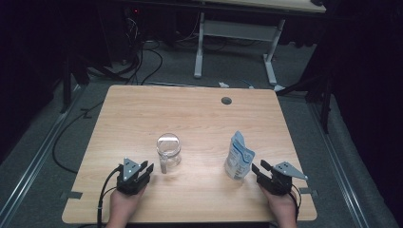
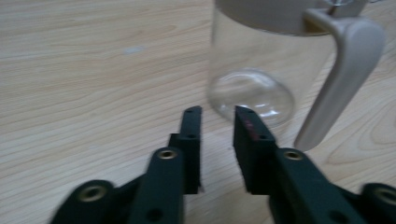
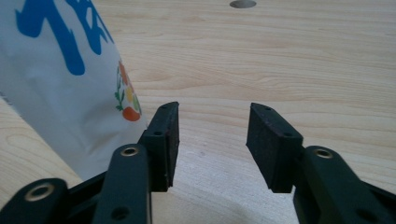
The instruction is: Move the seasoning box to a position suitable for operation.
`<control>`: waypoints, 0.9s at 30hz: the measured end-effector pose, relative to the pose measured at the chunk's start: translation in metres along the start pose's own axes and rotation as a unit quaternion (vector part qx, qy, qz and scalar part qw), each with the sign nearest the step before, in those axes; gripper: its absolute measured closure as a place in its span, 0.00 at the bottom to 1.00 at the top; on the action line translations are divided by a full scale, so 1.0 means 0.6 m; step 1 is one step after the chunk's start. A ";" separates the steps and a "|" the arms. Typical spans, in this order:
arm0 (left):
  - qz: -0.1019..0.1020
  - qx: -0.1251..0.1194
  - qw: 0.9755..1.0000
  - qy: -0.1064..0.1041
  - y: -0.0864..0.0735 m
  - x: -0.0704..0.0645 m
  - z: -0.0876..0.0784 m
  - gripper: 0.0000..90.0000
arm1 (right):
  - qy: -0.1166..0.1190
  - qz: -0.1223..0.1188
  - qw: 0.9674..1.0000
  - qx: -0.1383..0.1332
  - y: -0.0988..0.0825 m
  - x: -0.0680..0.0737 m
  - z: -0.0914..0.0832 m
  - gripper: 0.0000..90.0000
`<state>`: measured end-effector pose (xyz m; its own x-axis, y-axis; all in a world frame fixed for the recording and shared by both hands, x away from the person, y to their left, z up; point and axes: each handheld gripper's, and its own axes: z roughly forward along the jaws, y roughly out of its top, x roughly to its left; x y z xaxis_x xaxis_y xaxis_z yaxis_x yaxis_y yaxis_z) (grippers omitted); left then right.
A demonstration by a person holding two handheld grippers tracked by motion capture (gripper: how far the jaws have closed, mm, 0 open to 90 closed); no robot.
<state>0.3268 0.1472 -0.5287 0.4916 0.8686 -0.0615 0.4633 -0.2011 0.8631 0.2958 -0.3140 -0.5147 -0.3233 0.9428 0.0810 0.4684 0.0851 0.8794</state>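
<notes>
Both claws empty: left claw [image 2: 217,122] narrowly parted near jug [image 2: 261,65], right claw [image 3: 212,140] seemingly half-open beside pouch [image 3: 60,79]

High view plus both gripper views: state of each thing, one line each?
Glass jar: upright on the table, lid on, handle toward the left gripper, not held.
Pouch: standing upright, top looks sealed, not held.
Left gripper: jaws narrowly apart, nothing between them, just short of the jar.
Right gripper: jaws open, nothing between them, pouch just outside one jaw.
Table: bare wood, round cable hole near the far edge.
</notes>
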 end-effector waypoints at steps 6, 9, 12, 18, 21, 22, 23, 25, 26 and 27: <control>0.014 -0.015 1.000 -0.019 0.011 -0.023 0.015 1.00 | 0.004 0.002 1.000 0.005 -0.003 -0.007 -0.003 0.79; 0.023 -0.016 0.999 -0.035 0.016 -0.037 0.018 1.00 | 0.001 0.003 1.000 0.003 -0.003 -0.010 -0.005 0.79; 0.027 -0.018 0.999 -0.041 0.016 -0.046 0.017 1.00 | -0.004 0.005 1.000 0.000 -0.004 -0.011 -0.007 0.79; 0.045 -0.020 0.997 -0.065 0.020 -0.088 0.018 1.00 | -0.005 0.004 1.000 -0.004 -0.004 -0.013 -0.007 0.78; 0.049 -0.020 0.996 -0.076 0.026 -0.109 0.027 1.00 | -0.004 0.005 1.000 -0.004 -0.005 -0.012 -0.007 0.78; 0.049 -0.020 0.996 -0.076 0.026 -0.109 0.027 1.00 | -0.004 0.005 1.000 -0.004 -0.005 -0.012 -0.007 0.78; 0.052 -0.019 0.995 -0.079 0.028 -0.113 0.031 1.00 | -0.004 0.005 1.000 -0.004 -0.005 -0.011 -0.007 0.78; 0.056 -0.019 0.995 -0.083 0.032 -0.123 0.037 1.00 | -0.003 0.007 1.000 -0.005 -0.005 -0.012 -0.007 0.78; 0.056 -0.019 0.995 -0.084 0.034 -0.128 0.040 1.00 | -0.003 0.007 1.000 -0.005 -0.005 -0.012 -0.007 0.78; 0.058 -0.020 0.995 -0.085 0.037 -0.134 0.043 1.00 | -0.003 0.007 1.000 -0.005 -0.005 -0.012 -0.007 0.78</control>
<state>0.3166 0.0616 -0.5176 0.6588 0.7512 -0.0413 0.3678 -0.2737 0.8887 0.2931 -0.3224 -0.5156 -0.3121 0.9458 0.0900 0.4646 0.0693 0.8828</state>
